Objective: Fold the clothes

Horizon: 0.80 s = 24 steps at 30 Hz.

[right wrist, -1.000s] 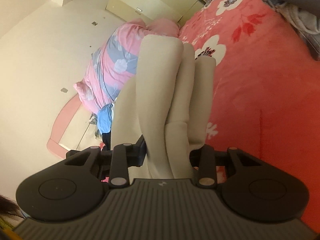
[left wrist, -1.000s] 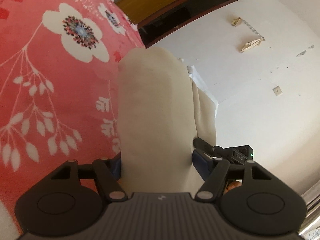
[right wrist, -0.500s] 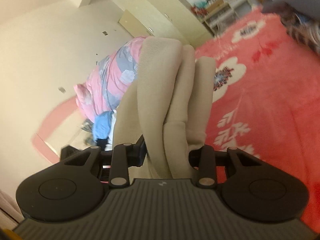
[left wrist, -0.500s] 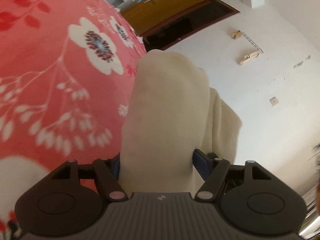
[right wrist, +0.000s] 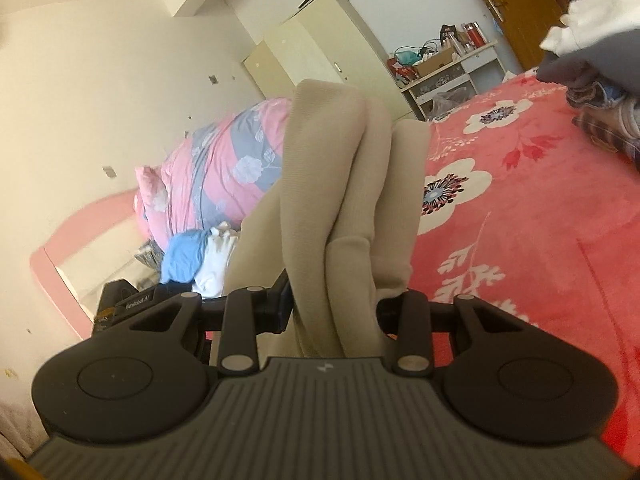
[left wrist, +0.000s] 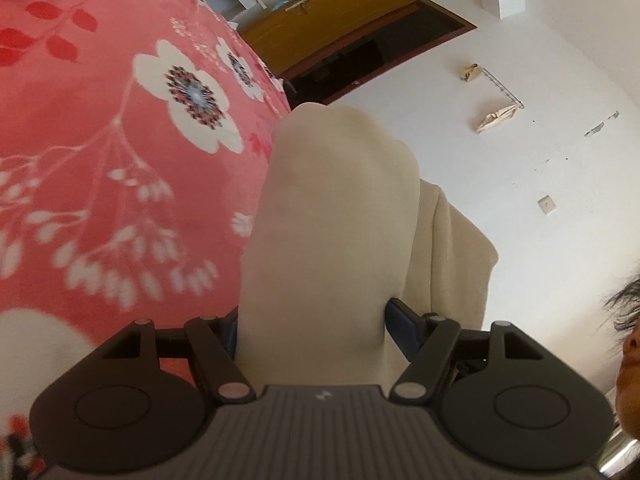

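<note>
You've got the beige garment (left wrist: 332, 220) up off the bed (left wrist: 100, 120), carried between both hands; your left tongs (left wrist: 312, 316) pinch a thick rounded bundle of it, the blue pads standing wide apart around that bulk; your right tongs (right wrist: 334, 300) clamp a narrower stack of layers (right wrist: 360, 200), several folds bunched side by side. Here's the risk as I read it: those layers on the right look uneven, so one could slide out if you swing hard; the loose flap (left wrist: 448, 252) hanging beside the left tongs could drag or tuck under as you lay the piece down, spoiling the fold; the left bundle is fat and soft, so a grip that wide may let it creep. Mind the clothes pile (right wrist: 600, 80) at the bed's far edge and the pink quilt (right wrist: 224, 168); land too near either and the fold may snag.
</note>
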Each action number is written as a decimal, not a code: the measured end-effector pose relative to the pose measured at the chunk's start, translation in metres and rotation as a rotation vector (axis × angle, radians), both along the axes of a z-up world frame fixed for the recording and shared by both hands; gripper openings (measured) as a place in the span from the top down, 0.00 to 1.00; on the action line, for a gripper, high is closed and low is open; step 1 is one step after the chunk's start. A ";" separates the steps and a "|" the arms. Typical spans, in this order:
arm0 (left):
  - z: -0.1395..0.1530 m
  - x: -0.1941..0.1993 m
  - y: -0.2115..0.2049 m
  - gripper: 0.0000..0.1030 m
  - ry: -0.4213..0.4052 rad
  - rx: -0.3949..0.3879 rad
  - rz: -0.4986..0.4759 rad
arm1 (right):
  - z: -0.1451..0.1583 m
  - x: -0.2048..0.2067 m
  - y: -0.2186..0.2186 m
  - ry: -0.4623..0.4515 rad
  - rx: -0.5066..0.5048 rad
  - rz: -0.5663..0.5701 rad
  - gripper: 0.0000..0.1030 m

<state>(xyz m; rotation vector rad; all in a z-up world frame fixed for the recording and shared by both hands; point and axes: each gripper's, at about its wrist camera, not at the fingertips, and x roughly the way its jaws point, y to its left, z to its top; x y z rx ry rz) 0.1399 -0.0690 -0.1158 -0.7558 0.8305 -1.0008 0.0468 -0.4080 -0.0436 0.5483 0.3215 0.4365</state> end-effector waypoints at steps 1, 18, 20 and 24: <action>0.004 0.006 -0.010 0.32 0.008 -0.012 -0.014 | 0.003 0.001 -0.007 -0.001 0.012 0.004 0.67; -0.014 0.119 -0.168 0.33 0.150 0.061 -0.129 | 0.021 0.152 -0.196 0.318 0.069 0.066 0.66; -0.041 0.128 -0.169 0.36 0.196 0.113 -0.114 | -0.019 0.167 -0.200 0.385 0.028 0.039 0.59; -0.034 0.130 -0.158 0.39 0.168 0.139 -0.101 | -0.083 0.173 -0.214 0.434 0.083 -0.045 0.52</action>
